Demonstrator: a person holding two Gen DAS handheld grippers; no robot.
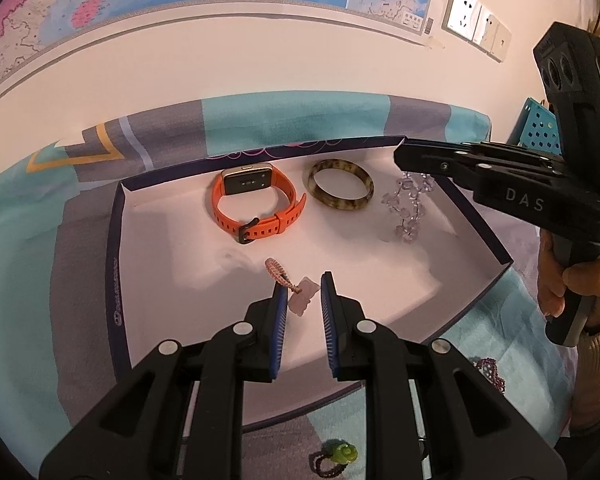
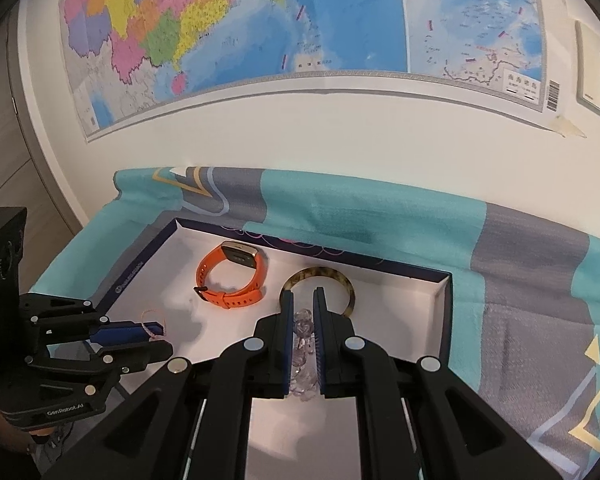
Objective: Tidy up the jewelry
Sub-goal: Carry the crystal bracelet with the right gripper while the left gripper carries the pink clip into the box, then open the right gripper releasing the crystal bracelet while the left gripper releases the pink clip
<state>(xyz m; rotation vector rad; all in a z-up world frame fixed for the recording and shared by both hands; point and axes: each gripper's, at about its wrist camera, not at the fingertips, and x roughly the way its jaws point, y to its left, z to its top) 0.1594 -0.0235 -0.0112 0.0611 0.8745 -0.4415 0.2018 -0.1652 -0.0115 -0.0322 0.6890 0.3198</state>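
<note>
On the desk: a shallow white-floored box (image 1: 112, 280) lay on a teal and grey cloth (image 1: 260, 120) below a wall map (image 2: 260, 20).
In the box: an orange watch (image 1: 256, 204) and a mottled bangle (image 1: 341, 184) sat side by side near the far wall.
Outside the box: a green-beaded ring (image 1: 336, 456) and a dark purple beaded piece (image 1: 490, 372) lay on the cloth.
Left gripper (image 1: 304, 300): its fingers were clenched on a pink cord charm (image 1: 284, 280) just above the box floor.
Right gripper (image 2: 302, 320): angled downward, fingers grasping a clear crystal bracelet (image 1: 408, 208) that dangled over the box's right side.
Hard to see: the bracelet hid part of the bangle in the right wrist view; the charm's pendant was partly behind a finger.
Hand (image 1: 572, 284): wrapped around the right handle.
</note>
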